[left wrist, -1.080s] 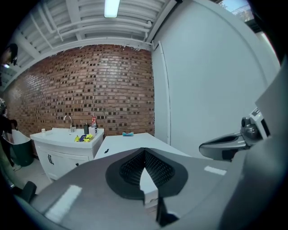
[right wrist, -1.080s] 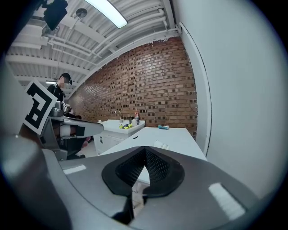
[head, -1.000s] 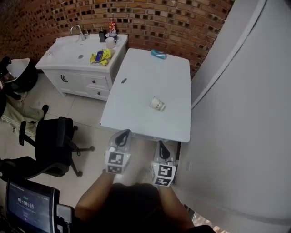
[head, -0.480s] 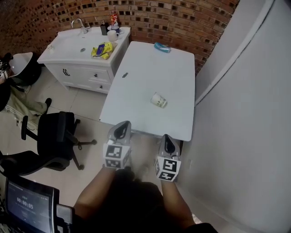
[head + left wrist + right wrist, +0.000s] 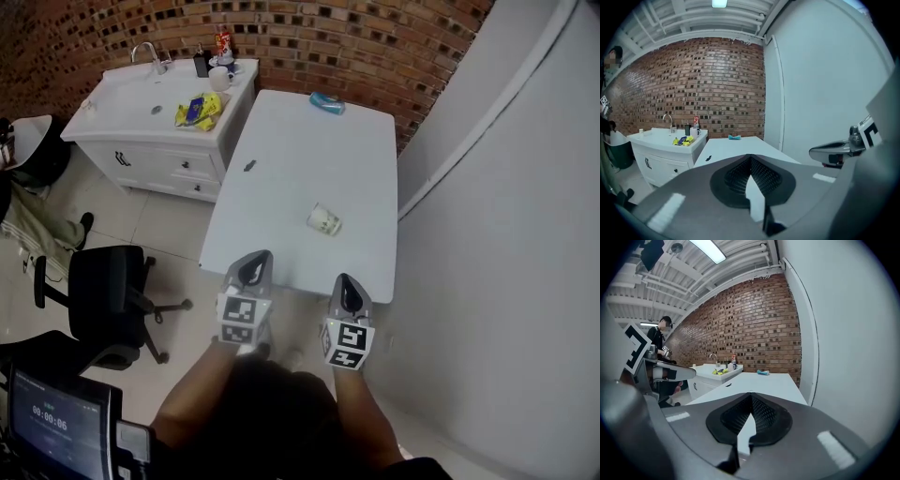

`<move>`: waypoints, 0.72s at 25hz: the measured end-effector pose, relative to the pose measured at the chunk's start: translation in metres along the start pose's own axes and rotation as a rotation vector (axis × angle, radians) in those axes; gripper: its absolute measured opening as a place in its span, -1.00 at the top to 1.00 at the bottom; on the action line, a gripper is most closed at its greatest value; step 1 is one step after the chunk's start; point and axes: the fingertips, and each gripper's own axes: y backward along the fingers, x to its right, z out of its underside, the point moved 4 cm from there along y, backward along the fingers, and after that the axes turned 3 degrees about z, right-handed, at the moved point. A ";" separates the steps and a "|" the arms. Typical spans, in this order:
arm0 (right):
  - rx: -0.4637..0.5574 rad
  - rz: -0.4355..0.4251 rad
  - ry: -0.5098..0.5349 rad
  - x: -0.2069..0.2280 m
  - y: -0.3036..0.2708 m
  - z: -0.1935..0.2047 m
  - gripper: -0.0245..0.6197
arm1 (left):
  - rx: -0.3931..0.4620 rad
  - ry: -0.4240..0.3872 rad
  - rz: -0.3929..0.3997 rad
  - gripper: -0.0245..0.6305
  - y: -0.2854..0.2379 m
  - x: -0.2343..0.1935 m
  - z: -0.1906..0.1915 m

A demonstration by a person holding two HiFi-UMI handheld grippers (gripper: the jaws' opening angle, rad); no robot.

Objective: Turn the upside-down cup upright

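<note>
A small white paper cup [image 5: 324, 220] with greenish print sits on the white table [image 5: 281, 225], right of its middle; from this height I cannot tell which end is up. My left gripper [image 5: 252, 270] and right gripper [image 5: 346, 289] are side by side at the table's near edge, both short of the cup. Both are shut and empty. In the left gripper view, the left gripper [image 5: 751, 160] has its jaws together, and so does the right gripper [image 5: 751, 400] in the right gripper view. The jaws hide the cup in both.
A white sink cabinet [image 5: 150, 117] with a yellow packet [image 5: 194, 112] stands left of the table. A blue object [image 5: 327, 103] and a small dark item [image 5: 249, 166] lie on the table. A black office chair [image 5: 108, 300] is near left, a white wall [image 5: 506, 234] on the right.
Both grippers have come forward together, from just short of the table to its near edge. The cup has not moved on the table.
</note>
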 end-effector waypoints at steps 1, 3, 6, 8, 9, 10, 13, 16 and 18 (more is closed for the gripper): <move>-0.005 0.004 0.001 -0.001 -0.004 0.000 0.89 | 0.000 0.002 0.010 0.93 -0.004 -0.003 -0.001; -0.013 0.008 0.002 -0.005 -0.013 -0.001 0.88 | 0.001 -0.001 0.027 0.93 -0.012 -0.009 -0.003; -0.020 0.012 0.005 -0.012 -0.028 -0.007 0.89 | -0.003 0.002 0.041 0.93 -0.022 -0.022 -0.007; -0.028 0.014 0.006 -0.013 -0.038 -0.010 0.89 | -0.019 0.012 0.045 0.93 -0.030 -0.027 -0.006; -0.031 0.014 0.006 -0.014 -0.044 -0.011 0.89 | -0.026 0.014 0.047 0.93 -0.035 -0.030 -0.004; -0.034 0.013 0.006 -0.014 -0.049 -0.012 0.89 | -0.032 0.012 0.052 0.93 -0.040 -0.032 -0.003; -0.045 0.017 0.010 -0.016 -0.065 -0.015 0.88 | -0.032 -0.008 0.077 0.93 -0.055 -0.039 -0.004; -0.053 0.023 -0.027 -0.020 -0.079 -0.018 0.89 | -0.005 -0.004 0.104 0.93 -0.065 -0.048 -0.010; -0.047 0.024 -0.035 -0.024 -0.089 -0.026 0.89 | 0.015 0.010 0.113 0.93 -0.072 -0.056 -0.016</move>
